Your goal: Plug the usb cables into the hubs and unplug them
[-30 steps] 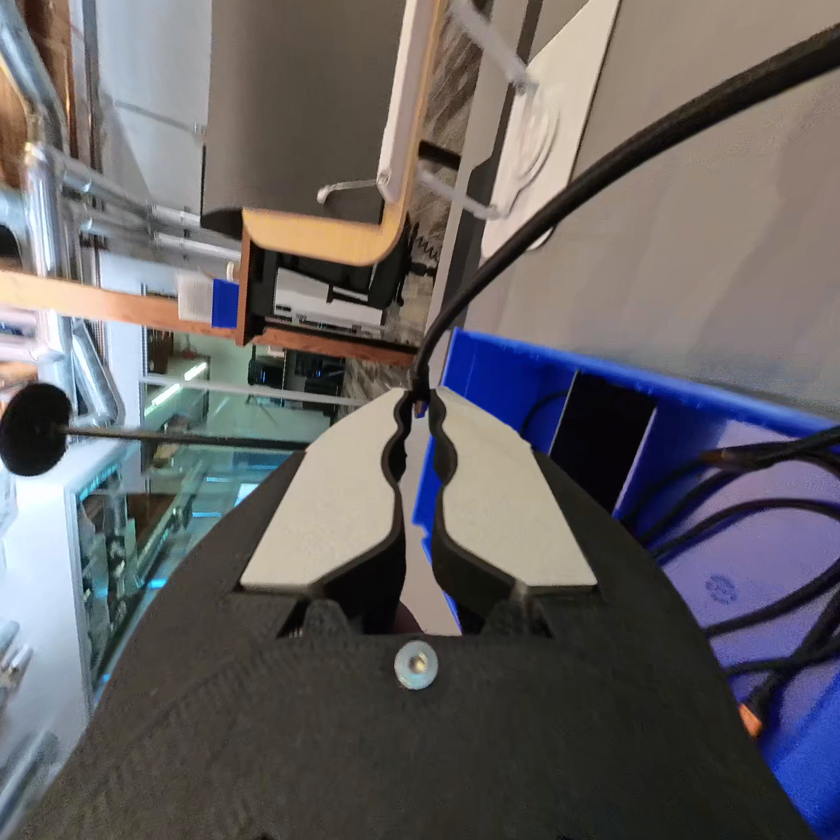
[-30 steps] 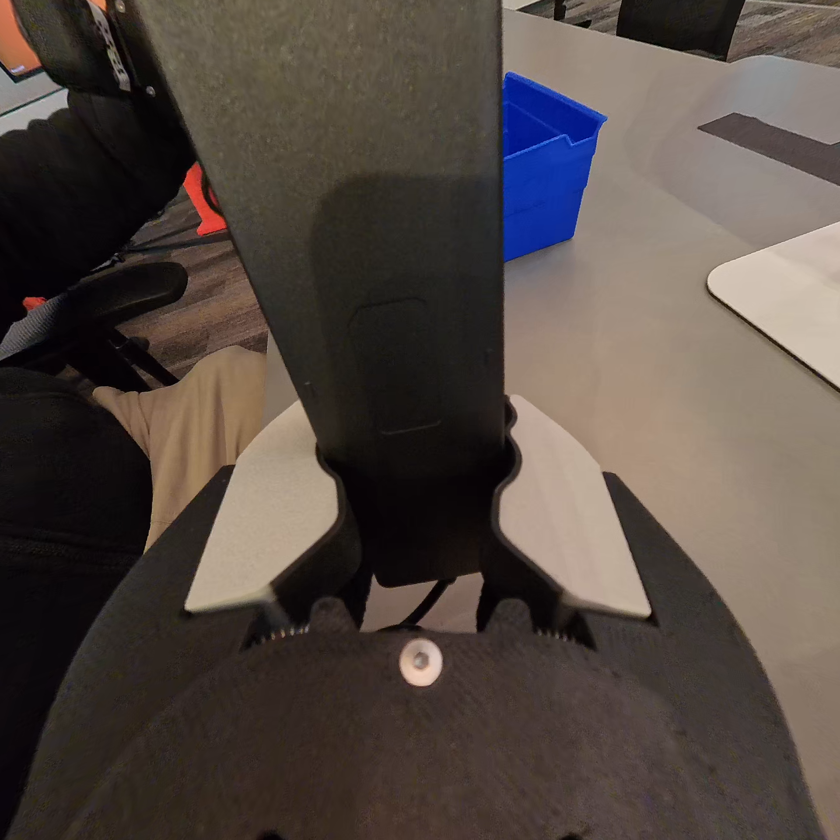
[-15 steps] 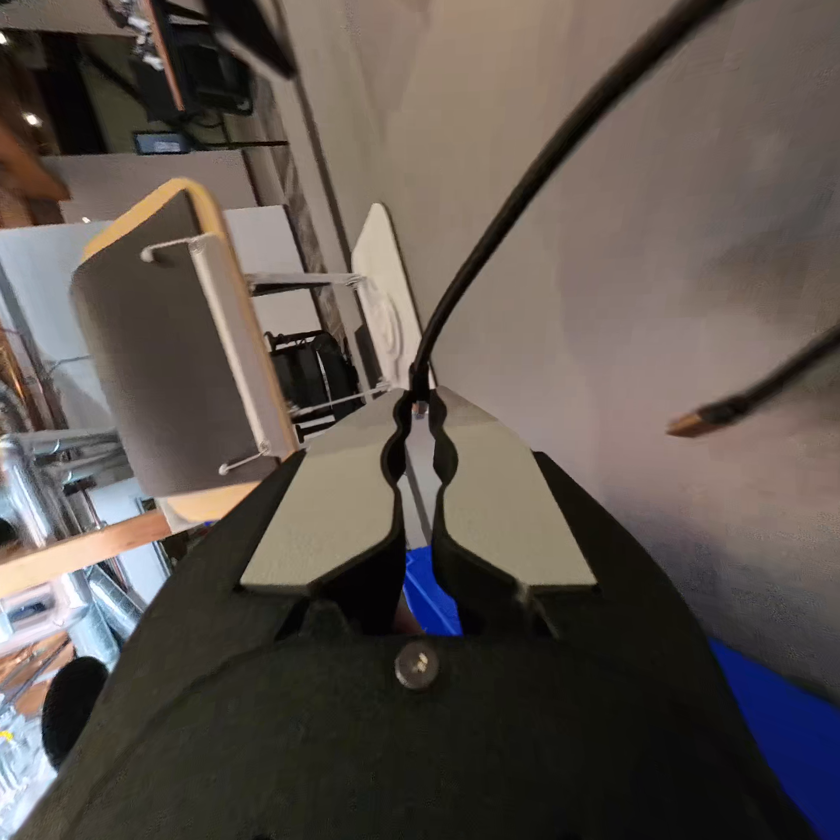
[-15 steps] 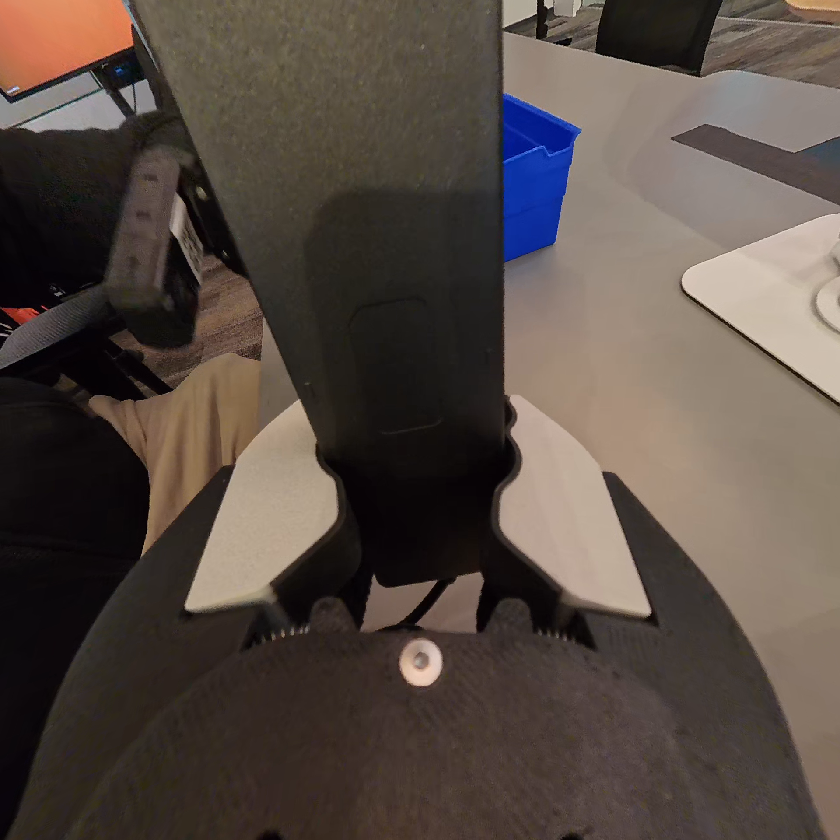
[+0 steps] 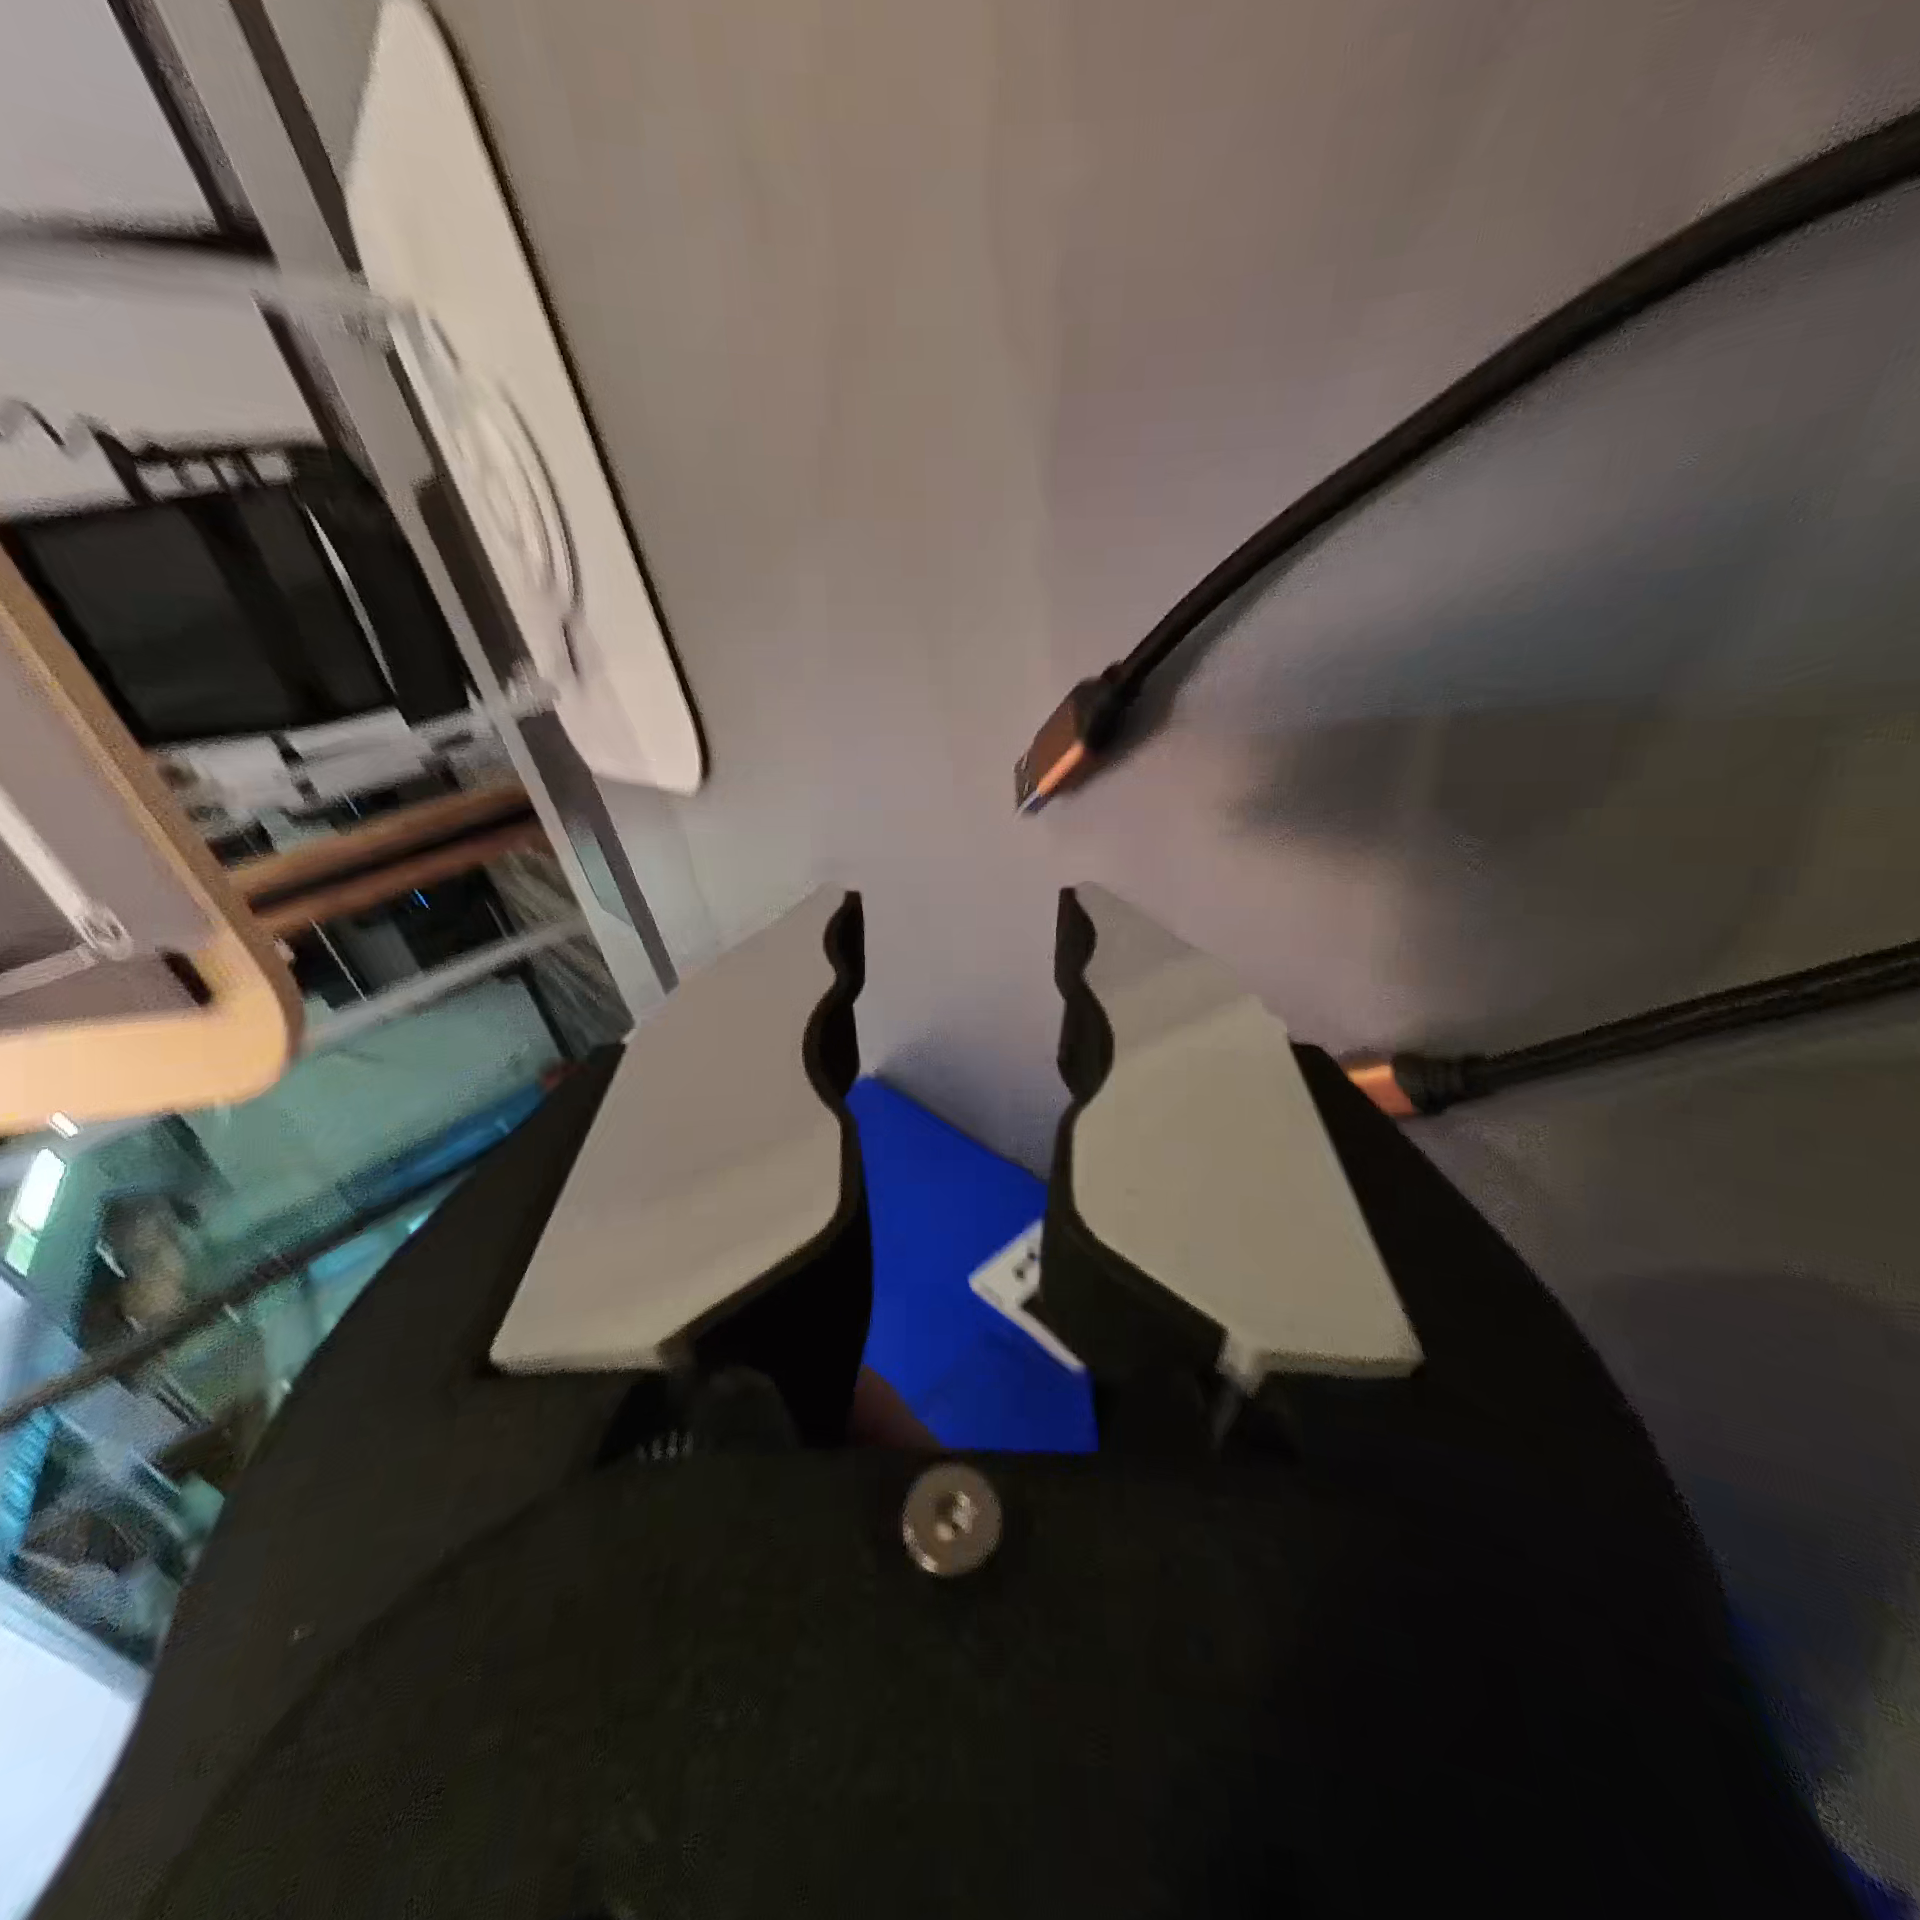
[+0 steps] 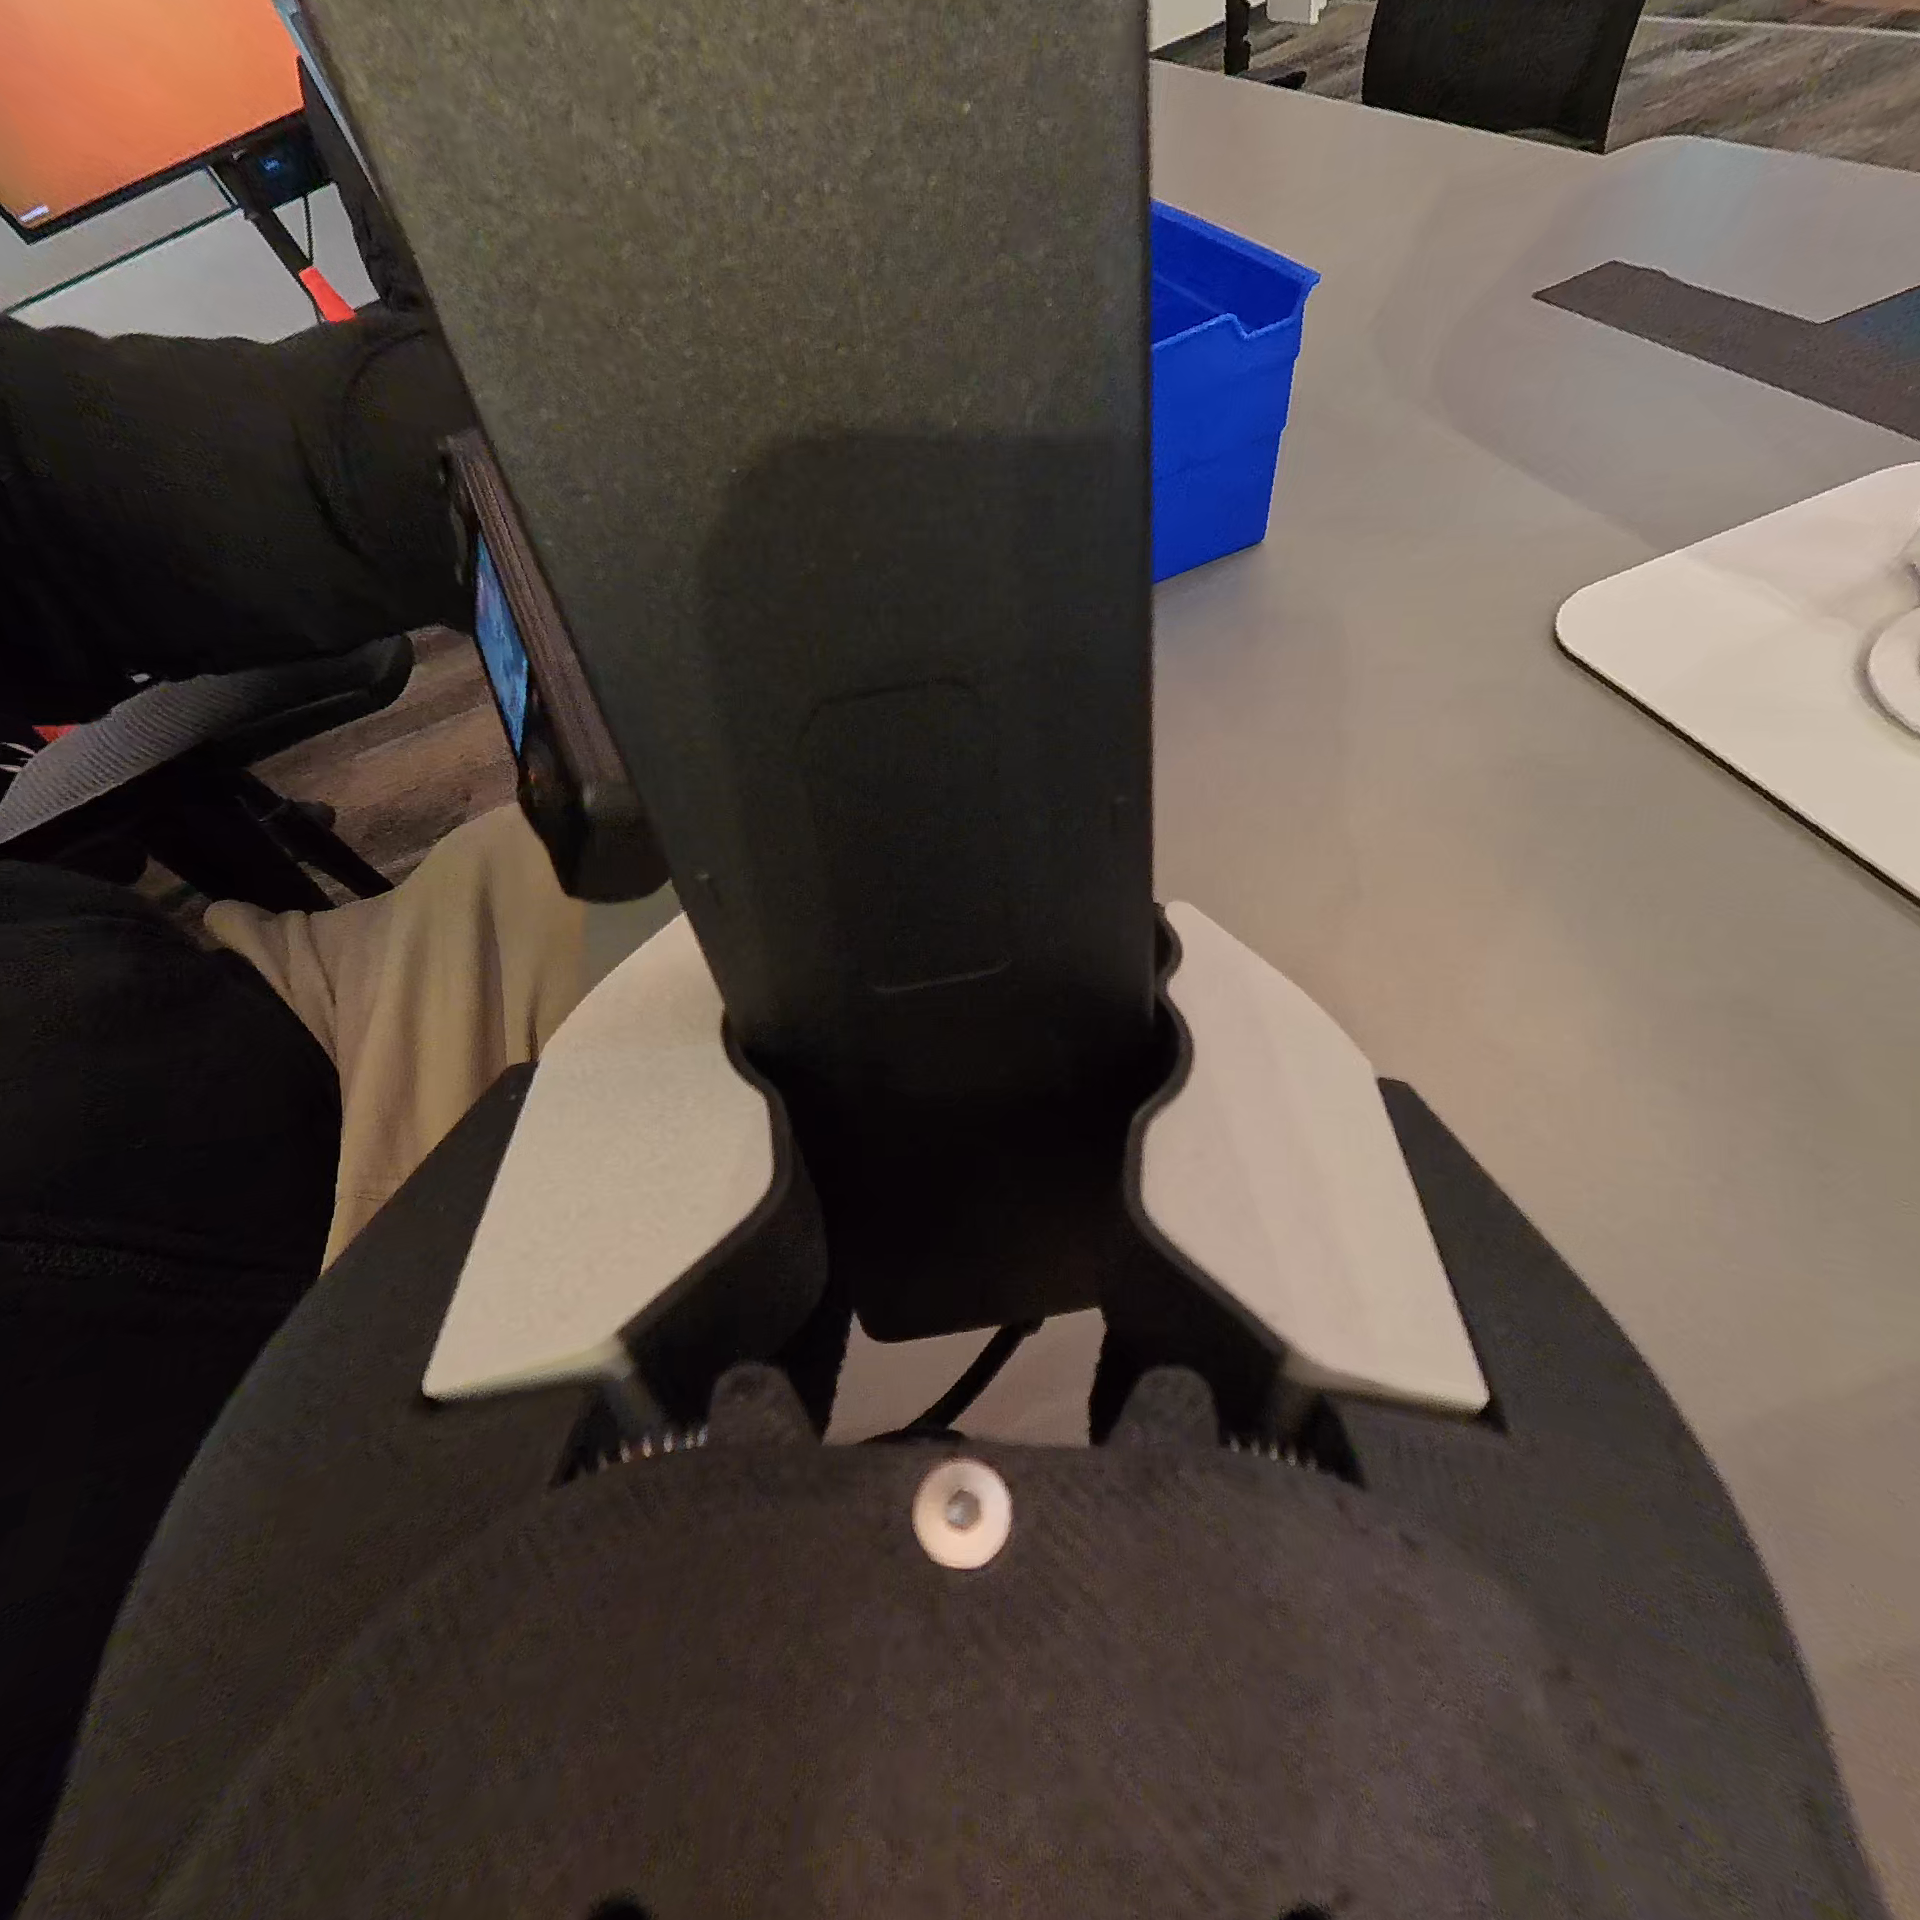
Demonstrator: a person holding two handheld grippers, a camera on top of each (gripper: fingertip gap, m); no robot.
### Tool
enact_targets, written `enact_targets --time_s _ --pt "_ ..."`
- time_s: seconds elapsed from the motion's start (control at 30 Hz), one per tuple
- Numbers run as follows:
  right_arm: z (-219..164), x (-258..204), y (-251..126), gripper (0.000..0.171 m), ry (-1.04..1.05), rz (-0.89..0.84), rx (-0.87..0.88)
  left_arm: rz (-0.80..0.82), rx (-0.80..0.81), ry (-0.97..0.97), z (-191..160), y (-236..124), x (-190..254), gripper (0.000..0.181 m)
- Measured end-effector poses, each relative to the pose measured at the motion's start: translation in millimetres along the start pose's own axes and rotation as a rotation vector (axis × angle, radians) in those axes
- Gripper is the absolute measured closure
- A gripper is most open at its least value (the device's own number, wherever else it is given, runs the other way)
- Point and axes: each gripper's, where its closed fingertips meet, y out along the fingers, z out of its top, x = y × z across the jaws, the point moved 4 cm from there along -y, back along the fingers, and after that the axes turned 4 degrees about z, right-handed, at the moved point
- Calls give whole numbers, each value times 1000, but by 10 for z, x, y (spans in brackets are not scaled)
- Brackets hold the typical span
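My left gripper (image 5: 958, 904) is open and empty. A black braided USB cable (image 5: 1455, 416) with a copper plug (image 5: 1060, 753) hangs free just above and right of its tips. A second black cable with a copper end (image 5: 1382, 1081) lies at the right finger's edge. My right gripper (image 6: 940, 971) is shut on a flat black hub (image 6: 810, 436) that stands up out of the jaws; a thin black lead (image 6: 977, 1371) leaves its lower end. The hub's ports are hidden.
A blue bin shows in the right wrist view (image 6: 1221, 416) on the grey table (image 6: 1455, 883), and behind the left fingers (image 5: 945, 1247). A white mat (image 6: 1745, 665) lies at the right. A person's sleeve (image 6: 208, 499) and a black device (image 6: 540, 707) are left of the hub. The grippers' ends are close to 15 cm from one another.
My left gripper has opened and let go of the black cable, whose plug now hangs free. The left view has swung toward the table. The right gripper still holds the hub.
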Motion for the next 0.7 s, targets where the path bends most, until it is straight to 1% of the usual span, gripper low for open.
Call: enact_targets --time_s 0.07,0.17,0.2,0.27,0.3,0.37,0.4,0.47,0.53,0.63,0.7 --pt "-1 4 0 104 0 -1 0 -29 -68 -142 -52 -74 -66 145" --pt "7 2 -7 104 0 -2 3 -187 -14 -494 162 -194 14 144" --pt "11 2 -10 104 -1 -2 4 -215 -3 -549 227 -207 54 144" --pt "16 -4 -18 104 -2 -2 7 -155 -13 -577 262 -169 69 142" --pt "20 -8 -22 104 -2 -2 9 -173 -14 -621 296 -145 117 141" --pt "27 -16 -33 104 -6 -3 12 -279 -5 -763 383 -100 233 134" --pt "33 -20 -39 104 -7 -3 14 -288 -23 -817 375 -49 248 132" --pt "47 -26 -49 104 -8 -2 20 -335 -31 -911 386 24 276 133" --pt "58 -34 -56 104 -11 -2 23 -376 -33 -979 408 63 254 127" --pt "68 -45 -61 104 -13 0 27 -439 -7 -1077 439 144 225 133" --pt "72 -50 -67 104 -16 -1 28 -477 16 -1102 478 164 207 125"
